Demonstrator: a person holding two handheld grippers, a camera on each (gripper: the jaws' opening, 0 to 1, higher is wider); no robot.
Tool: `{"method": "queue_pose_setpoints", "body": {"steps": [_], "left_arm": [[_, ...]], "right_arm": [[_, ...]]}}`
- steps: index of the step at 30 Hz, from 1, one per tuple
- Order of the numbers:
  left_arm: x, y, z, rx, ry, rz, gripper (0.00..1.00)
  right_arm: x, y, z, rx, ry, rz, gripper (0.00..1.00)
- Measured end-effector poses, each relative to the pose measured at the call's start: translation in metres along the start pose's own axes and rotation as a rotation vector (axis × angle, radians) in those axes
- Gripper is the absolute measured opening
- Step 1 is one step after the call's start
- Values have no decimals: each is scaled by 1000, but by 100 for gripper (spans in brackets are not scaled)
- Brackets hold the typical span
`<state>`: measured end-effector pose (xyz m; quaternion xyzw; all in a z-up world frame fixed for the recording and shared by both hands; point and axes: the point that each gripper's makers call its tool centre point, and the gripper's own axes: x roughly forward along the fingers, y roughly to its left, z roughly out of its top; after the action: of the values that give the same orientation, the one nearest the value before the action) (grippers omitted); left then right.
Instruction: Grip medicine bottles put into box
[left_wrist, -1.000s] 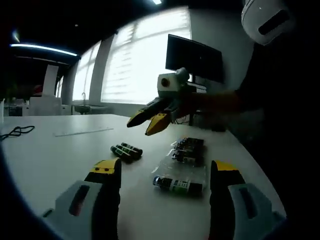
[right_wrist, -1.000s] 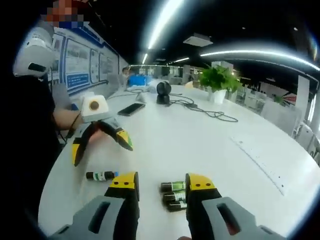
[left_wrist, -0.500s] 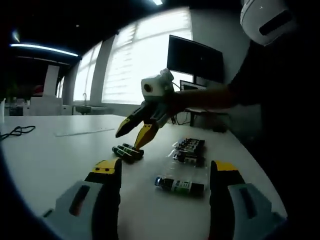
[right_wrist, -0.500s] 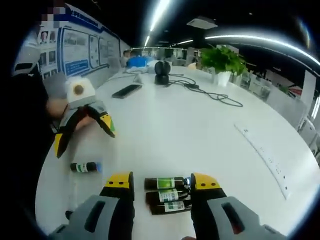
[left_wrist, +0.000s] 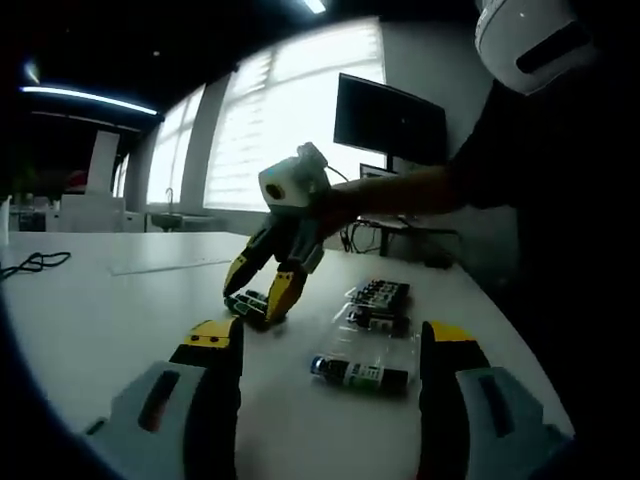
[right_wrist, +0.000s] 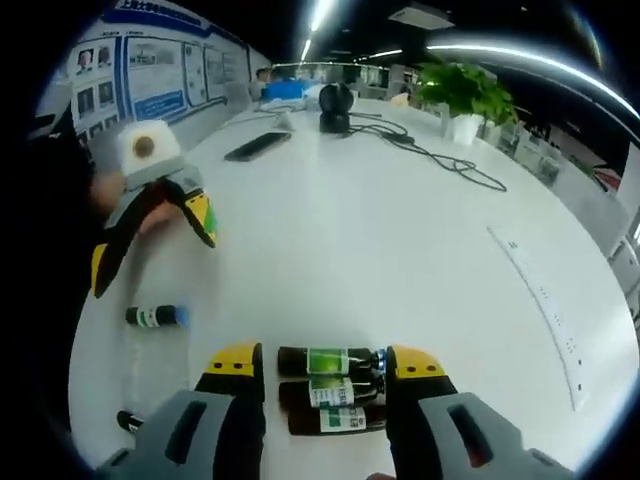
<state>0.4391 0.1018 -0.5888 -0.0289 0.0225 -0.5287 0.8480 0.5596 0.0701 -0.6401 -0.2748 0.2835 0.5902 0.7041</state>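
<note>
Grasp step in hand: right gripper (right_wrist: 325, 372), fingers wide, straddled three medicine bottles (right_wrist: 330, 390) lying on the table (right_wrist: 400, 250); closing on one likely came next, left gripper (left_wrist: 330, 350) wide, idle.

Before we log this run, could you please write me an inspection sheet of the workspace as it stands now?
Surface: white table, mostly bare.
Job's things: three medicine bottles lying side by side between the right gripper's jaws; one lone bottle lying apart; clear box holding bottles already.
Clutter: phone, ruler-like strip.
Grippers: right gripper open, jaws either side of the trio, contact unclear; left gripper open, above the table, facing the lone bottle.
Cables: black cable across the far table.
Surroundings: potted plant, monitor, bright windows, wall posters.
</note>
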Motion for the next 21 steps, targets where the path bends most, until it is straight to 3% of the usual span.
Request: {"method": "queue_pose_setpoints", "body": {"steps": [5,21], "left_arm": [[1,-2,2,-1,-5,0,64],[2,-4,3,-4,-11,-7,64]], "right_arm": [[7,1,-8,-58,53,1,43],[4,6,-6,-40,39,2,41]]}}
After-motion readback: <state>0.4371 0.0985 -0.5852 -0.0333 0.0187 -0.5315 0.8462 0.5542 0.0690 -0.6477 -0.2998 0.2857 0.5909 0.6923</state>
